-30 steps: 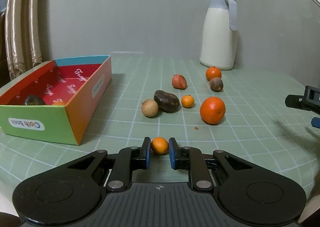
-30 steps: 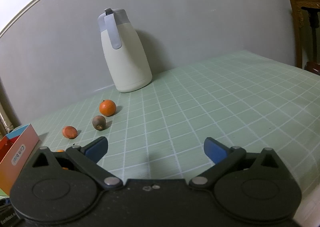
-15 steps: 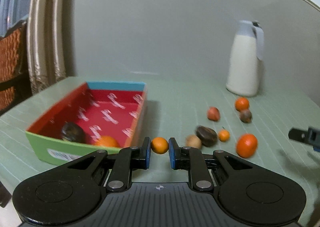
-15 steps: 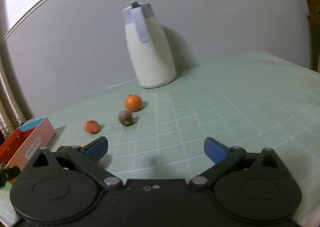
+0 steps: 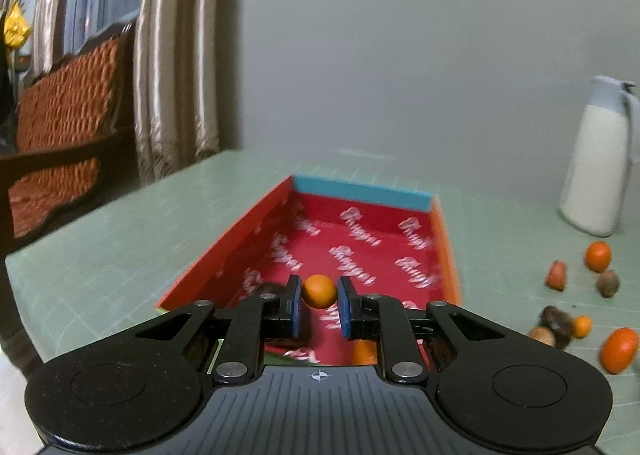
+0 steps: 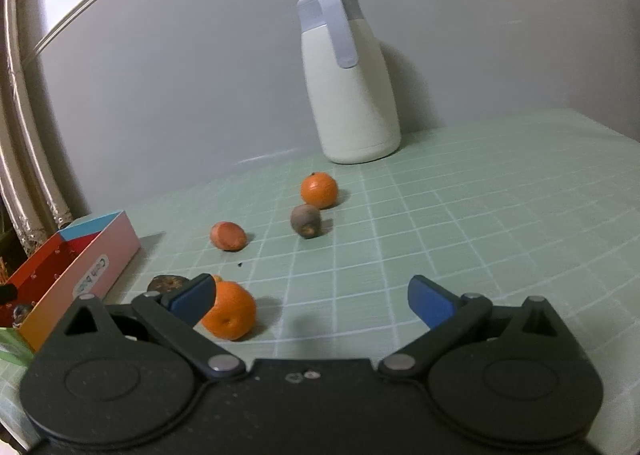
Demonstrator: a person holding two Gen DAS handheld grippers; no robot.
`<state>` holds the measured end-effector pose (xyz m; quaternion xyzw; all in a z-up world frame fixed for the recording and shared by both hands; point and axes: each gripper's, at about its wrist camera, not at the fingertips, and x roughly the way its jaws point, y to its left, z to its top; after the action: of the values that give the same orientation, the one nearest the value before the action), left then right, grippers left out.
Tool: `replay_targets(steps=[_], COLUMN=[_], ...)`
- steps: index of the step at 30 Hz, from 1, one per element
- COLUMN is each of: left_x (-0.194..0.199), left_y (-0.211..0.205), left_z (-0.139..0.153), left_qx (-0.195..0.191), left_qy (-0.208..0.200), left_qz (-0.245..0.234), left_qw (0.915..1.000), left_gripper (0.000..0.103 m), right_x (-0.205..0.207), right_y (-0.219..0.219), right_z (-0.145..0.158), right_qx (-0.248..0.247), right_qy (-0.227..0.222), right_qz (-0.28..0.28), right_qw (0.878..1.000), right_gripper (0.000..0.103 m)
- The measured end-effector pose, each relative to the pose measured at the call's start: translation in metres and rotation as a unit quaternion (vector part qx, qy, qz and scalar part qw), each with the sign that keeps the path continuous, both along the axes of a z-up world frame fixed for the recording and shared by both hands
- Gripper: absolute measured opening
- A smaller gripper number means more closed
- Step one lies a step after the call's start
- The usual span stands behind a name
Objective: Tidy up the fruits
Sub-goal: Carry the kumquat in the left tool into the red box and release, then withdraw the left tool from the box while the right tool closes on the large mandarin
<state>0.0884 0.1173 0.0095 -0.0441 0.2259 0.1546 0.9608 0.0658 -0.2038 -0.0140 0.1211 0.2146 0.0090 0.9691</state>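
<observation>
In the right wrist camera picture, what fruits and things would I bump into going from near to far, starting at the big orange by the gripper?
Big orange mandarin → flattish red-orange fruit → small brown wrinkled fruit → smaller orange mandarin → cream jug with a pale blue lid.

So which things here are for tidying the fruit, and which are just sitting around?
For the job:
- small orange in the left gripper
- box
- big orange
- orange by the jug
- brown fruit

Just sitting around:
- jug
- chair
- curtain
</observation>
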Motion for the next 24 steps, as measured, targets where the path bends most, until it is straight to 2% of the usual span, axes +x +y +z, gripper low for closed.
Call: replay_targets(steps=[5, 14, 15, 16, 17, 18, 19, 22, 24], left_x=[0.007, 0.006, 0.006, 0.005, 0.004, 0.003, -0.001, -0.007, -0.008], left_y=[0.002, 0.000, 0.000, 0.000, 0.000, 0.000, -0.002, 0.000, 0.004], left_z=[-0.009, -0.010, -0.010, -0.009, -0.009, -0.008, -0.006, -0.002, -0.002], left_qx=[0.006, 0.013, 0.014, 0.014, 0.017, 0.022, 0.032, 0.034, 0.033], left_qy=[0.017, 0.018, 0.016, 0.013, 0.011, 0.007, -0.006, -0.025, -0.024], left_qz=[0.000, 0.003, 0.003, 0.003, 0.007, 0.020, 0.036, 0.043, 0.048], left_qw=[0.9998, 0.9998, 0.9998, 0.9998, 0.9998, 0.9995, 0.9988, 0.9982, 0.9980], left_gripper=[0.019, 0.022, 0.030, 0.048, 0.080, 0.093, 0.101, 0.101, 0.101], right_x=[0.005, 0.013, 0.013, 0.013, 0.014, 0.014, 0.014, 0.015, 0.016], right_y=[0.011, 0.026, 0.028, 0.030, 0.032, 0.033, 0.034, 0.035, 0.036], right_z=[-0.002, -0.004, -0.004, -0.004, -0.003, -0.003, -0.003, -0.003, -0.003], right_qx=[-0.003, -0.005, -0.008, -0.011, -0.013, -0.014, -0.015, -0.013, -0.014], right_qy=[0.003, 0.001, 0.000, -0.001, -0.001, -0.001, -0.001, -0.001, -0.001], right_qz=[0.013, 0.040, 0.043, 0.046, 0.049, 0.051, 0.052, 0.051, 0.048], right_qw=[1.000, 0.999, 0.999, 0.999, 0.999, 0.999, 0.999, 0.999, 0.999], right_gripper=[0.103, 0.102, 0.102, 0.102, 0.101, 0.101, 0.101, 0.101, 0.101])
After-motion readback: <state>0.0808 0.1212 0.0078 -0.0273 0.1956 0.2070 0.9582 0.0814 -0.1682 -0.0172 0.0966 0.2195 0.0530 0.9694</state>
